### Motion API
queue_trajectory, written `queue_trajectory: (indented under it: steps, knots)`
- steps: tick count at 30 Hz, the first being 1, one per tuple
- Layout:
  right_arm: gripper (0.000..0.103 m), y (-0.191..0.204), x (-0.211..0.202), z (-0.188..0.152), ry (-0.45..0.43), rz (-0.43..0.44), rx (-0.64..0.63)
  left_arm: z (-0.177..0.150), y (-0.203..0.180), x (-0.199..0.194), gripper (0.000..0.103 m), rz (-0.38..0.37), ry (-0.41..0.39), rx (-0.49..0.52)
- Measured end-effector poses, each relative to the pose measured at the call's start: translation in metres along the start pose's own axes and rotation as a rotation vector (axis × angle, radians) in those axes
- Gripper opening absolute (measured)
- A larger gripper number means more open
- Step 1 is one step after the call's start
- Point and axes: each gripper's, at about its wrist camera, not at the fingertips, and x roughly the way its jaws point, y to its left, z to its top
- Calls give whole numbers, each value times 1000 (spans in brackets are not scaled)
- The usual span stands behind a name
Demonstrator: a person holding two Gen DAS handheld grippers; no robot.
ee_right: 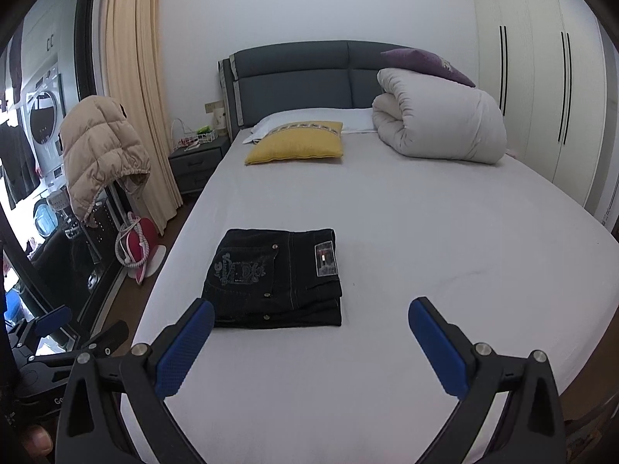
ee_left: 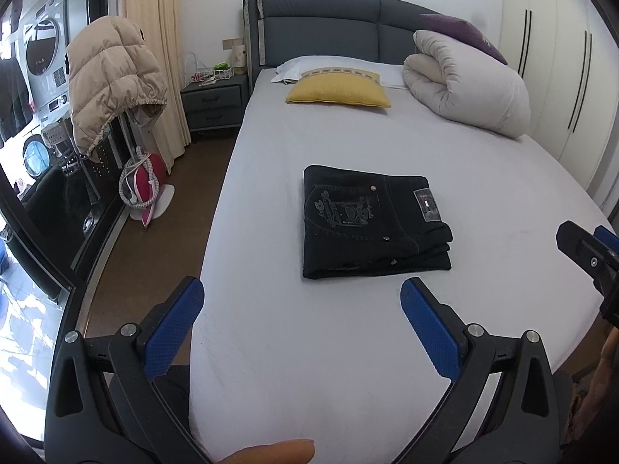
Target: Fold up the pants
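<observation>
Black jeans point(ee_left: 371, 224) lie folded in a compact rectangle on the white bed sheet point(ee_left: 348, 367), back pocket embroidery and label facing up. They also show in the right wrist view point(ee_right: 276, 280). My left gripper point(ee_left: 301, 324) is open and empty, held above the bed's near edge, short of the jeans. My right gripper point(ee_right: 311, 338) is open and empty, near the bed's foot, with the jeans just beyond its left finger point(ee_right: 185, 352). The right gripper's fingers point(ee_left: 588, 255) show at the right edge of the left wrist view; the left gripper point(ee_right: 73, 328) shows at the lower left of the right wrist view.
A yellow cushion point(ee_left: 338, 91) and a rolled white duvet point(ee_left: 468, 85) with a purple pillow point(ee_left: 464, 33) lie by the grey headboard. A nightstand point(ee_left: 214, 102), a beige jacket on a rack point(ee_left: 112, 77) and a pink fan point(ee_left: 149, 189) stand left of the bed. Wardrobes point(ee_right: 541, 96) line the right.
</observation>
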Motion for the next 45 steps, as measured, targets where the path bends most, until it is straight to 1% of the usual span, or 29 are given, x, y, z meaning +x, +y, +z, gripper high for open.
queue_trajectory:
  steps: [10,17,45]
  knots:
    - [103,-7,5,-3,37,-8,7,-2,3,12,103,14,12,-11]
    - [103,-5,8,-6,55,-6,-3,-5,5,16,103,29,17,-19]
    - [103,1,12,-13,79,4,-11,-13,9,24,103,39,42,-28]
